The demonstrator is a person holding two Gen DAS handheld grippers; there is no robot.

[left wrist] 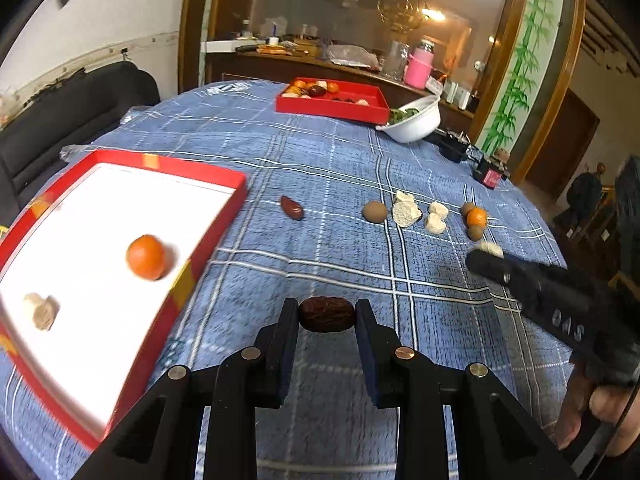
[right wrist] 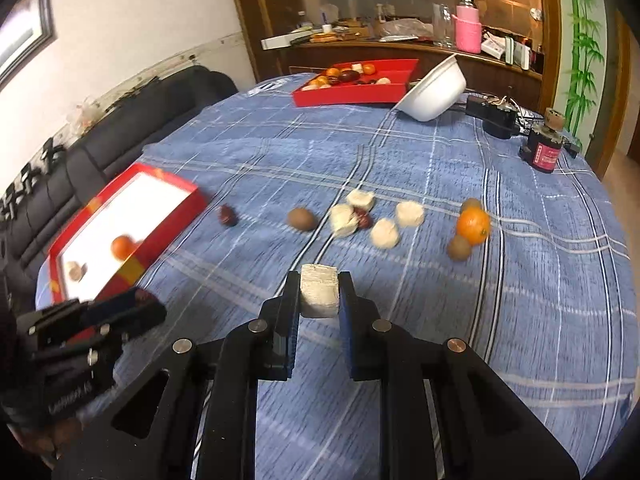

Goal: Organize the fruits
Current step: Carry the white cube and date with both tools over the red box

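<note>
My left gripper (left wrist: pixel 327 314) is shut on a dark red date (left wrist: pixel 327 315), held above the blue cloth just right of the near red tray (left wrist: pixel 168 168). That tray holds an orange (left wrist: pixel 146 257) and a pale chunk (left wrist: pixel 41 311). My right gripper (right wrist: pixel 319 292) is shut on a white chunk (right wrist: pixel 319 290) above the cloth. Loose on the cloth lie a red date (left wrist: pixel 292 208), a brown round fruit (left wrist: pixel 375 211), several white chunks (left wrist: pixel 406 213), and an orange (left wrist: pixel 477 217) between two small brown fruits. The right gripper also shows in the left wrist view (left wrist: pixel 486 258).
A far red tray (left wrist: pixel 332 109) holds several mixed fruits. A white bowl (left wrist: pixel 414 120) leans against it. A black adapter (right wrist: pixel 494 116) and a dark jar with a red label (right wrist: pixel 543 148) sit at the table's far right. A dark sofa (right wrist: pixel 132 124) lies beyond the left edge.
</note>
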